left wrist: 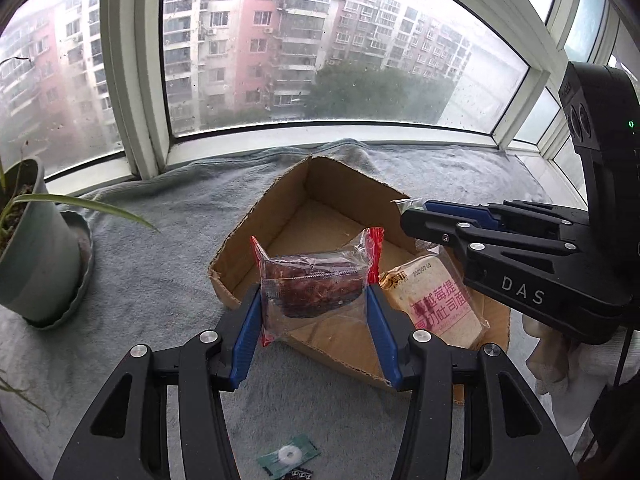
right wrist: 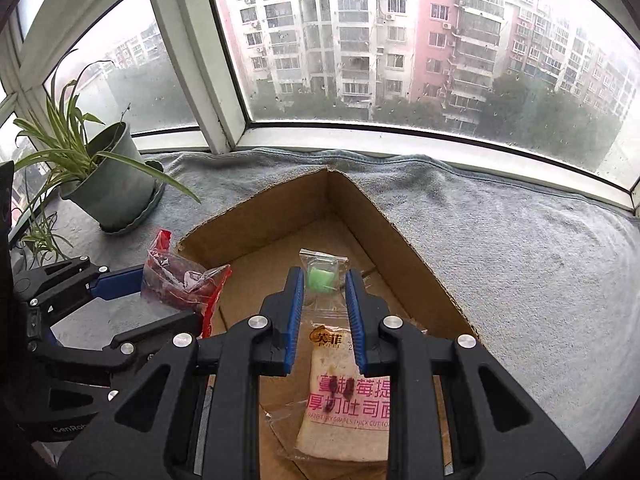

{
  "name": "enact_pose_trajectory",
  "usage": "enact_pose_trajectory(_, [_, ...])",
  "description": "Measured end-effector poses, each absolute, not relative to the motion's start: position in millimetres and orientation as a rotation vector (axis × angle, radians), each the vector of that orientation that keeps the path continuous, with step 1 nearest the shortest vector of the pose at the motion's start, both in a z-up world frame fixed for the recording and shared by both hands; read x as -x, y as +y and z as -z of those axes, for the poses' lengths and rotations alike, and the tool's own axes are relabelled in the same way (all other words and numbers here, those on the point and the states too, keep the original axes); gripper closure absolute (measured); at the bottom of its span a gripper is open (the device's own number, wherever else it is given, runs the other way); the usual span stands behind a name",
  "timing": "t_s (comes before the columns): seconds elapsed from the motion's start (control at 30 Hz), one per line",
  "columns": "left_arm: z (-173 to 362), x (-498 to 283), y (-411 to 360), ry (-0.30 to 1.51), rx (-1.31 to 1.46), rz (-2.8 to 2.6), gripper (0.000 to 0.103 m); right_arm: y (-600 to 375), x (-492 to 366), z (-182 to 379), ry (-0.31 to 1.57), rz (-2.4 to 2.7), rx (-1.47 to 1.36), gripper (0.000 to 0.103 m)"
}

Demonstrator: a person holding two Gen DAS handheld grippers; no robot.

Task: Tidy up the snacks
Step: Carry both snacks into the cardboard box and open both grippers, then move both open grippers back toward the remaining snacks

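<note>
Left gripper [left wrist: 314, 312] clamps red-edged snack packet [left wrist: 314, 284] above cardboard box [left wrist: 280, 216].

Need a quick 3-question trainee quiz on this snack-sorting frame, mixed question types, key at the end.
1. True or false: the cardboard box already holds a snack.
2. Which gripper holds the small clear packet with the green sweet? A) left gripper B) right gripper
3. Fill in: the left gripper's fingers clamp a dark snack in a clear wrapper with ___ ends.

Key:
1. True: the toast bread pack lies in it.
2. B
3. red
</note>
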State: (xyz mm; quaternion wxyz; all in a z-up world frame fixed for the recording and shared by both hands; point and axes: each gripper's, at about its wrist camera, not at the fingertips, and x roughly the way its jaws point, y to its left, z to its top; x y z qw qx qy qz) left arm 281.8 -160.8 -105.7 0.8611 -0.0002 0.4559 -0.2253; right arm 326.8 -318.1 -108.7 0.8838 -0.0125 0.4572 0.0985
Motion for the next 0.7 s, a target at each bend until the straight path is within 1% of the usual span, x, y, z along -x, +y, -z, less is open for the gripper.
enact_pose_trajectory(0.13, [110,-286,-164,0.963,0.004,0.480,0.053,-319,-332,111,0.955,-0.192,0.031,0.081])
enact_pose_trajectory(0.23, [111,-287,-167,0.963,0.002,0.496,0.050,-321,-333,110,0.957,-0.187,0.027,0.080])
enact_pose_trajectory(0.27, [111,-287,-168,0.967,-0.002,0.499,0.047,-321,-333,109,0.956,-0.185,0.028,0.079])
enact_pose_trajectory(0.33, [111,-287,-169,0.961,-0.010,0.493,0.047,-322,-331,107,0.948,-0.177,0.030,0.071])
enact_pose_trajectory(0.4, [110,-287,-169,0.959,-0.009,0.486,0.047,-322,-329,104,0.942,-0.176,0.027,0.068])
enact_pose_trajectory(0.7, [97,-282,-160,0.946,0.006,0.472,0.047,-320,-312,83,0.910,-0.182,0.036,0.067])
